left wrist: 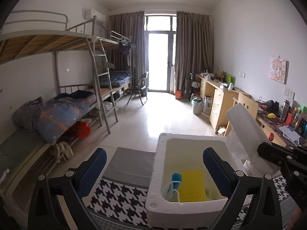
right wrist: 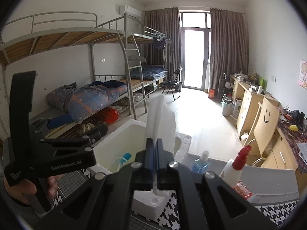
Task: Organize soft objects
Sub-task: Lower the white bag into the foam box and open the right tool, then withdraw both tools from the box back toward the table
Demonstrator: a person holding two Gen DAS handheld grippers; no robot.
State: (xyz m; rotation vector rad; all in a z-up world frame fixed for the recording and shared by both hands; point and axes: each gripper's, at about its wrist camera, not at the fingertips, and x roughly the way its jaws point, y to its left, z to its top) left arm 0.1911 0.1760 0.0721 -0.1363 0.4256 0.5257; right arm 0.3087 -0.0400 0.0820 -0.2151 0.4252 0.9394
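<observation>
A white foam box (left wrist: 153, 174) stands on the houndstooth cloth (left wrist: 119, 195). Inside it lie a yellow sponge (left wrist: 191, 186) and a blue-tipped item (left wrist: 176, 179) with a white cord. My left gripper (left wrist: 155, 170) is open, with one finger outside the box's left wall and the other over its inside; nothing is between them. My right gripper (right wrist: 155, 145) is shut on a white foam sheet (right wrist: 161, 118), which stands upright above the box's right rim (right wrist: 184, 143). In the left wrist view the same sheet (left wrist: 243, 126) rises at the right.
A red-capped spray bottle (right wrist: 236, 164) and a blue bottle (right wrist: 201, 163) stand right of the box. A stack of white sheets (right wrist: 149, 201) lies below my right gripper. A hand (right wrist: 19, 187) holds the left tool. Bunk beds (left wrist: 67, 105) line the left wall and desks (left wrist: 220, 99) the right.
</observation>
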